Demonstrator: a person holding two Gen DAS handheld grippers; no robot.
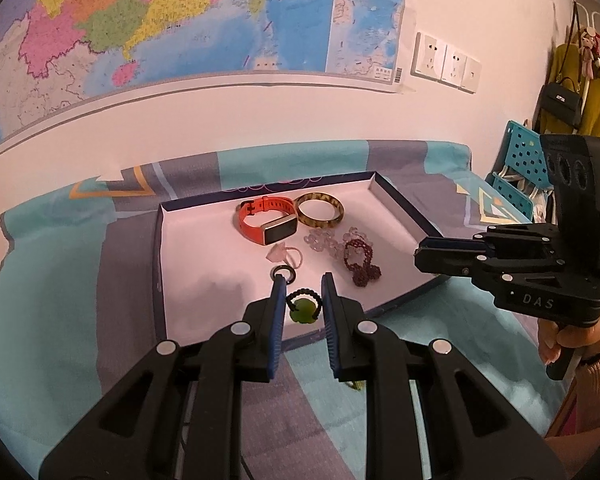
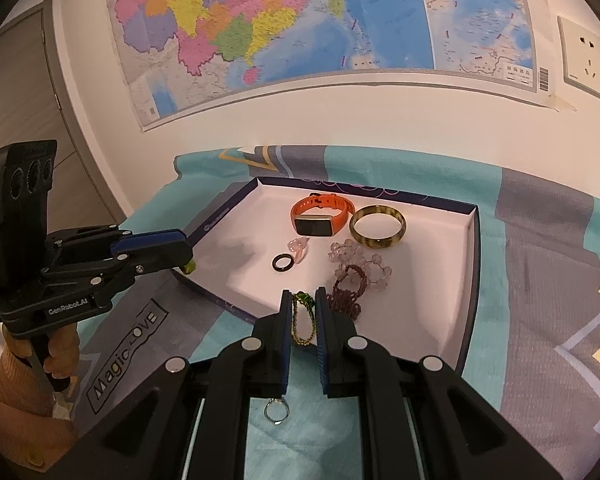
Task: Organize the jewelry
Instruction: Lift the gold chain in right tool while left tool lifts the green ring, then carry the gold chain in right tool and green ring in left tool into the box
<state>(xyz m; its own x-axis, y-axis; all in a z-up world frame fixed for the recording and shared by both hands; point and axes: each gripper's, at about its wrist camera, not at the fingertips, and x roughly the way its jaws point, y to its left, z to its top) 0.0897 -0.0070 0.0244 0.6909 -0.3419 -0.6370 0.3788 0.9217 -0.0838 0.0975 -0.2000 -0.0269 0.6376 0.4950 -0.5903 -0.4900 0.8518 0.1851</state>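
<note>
A green pendant (image 1: 301, 314) on a black cord sits between the blue pads of the left gripper (image 1: 303, 280), whose jaws are drawn in on it. From the right wrist view it hangs at that gripper's tip, just over the near left edge of the box (image 1: 159, 248). A green-and-gold bead chain (image 2: 300, 340) dangles between the nearly closed pads of the right gripper (image 2: 303, 292), which appears clamped on it above the box's near edge, toward the right corner. Both pieces sit on the near side of the box, so the open floor lies ahead of and below each tool. The bare patch by the near left corner is closer to the left hand.

Further in, a black ring (image 1: 285, 266) lies near the middle of the floor. An orange watch band (image 1: 256, 226) and a mottled bangle (image 1: 320, 223) sit toward the far edge, with bead bracelets heaped toward the right. Outside the box, a silver ring (image 2: 266, 410) rests on the bedspread (image 1: 60, 280) beneath the right gripper, not yet collected.
</note>
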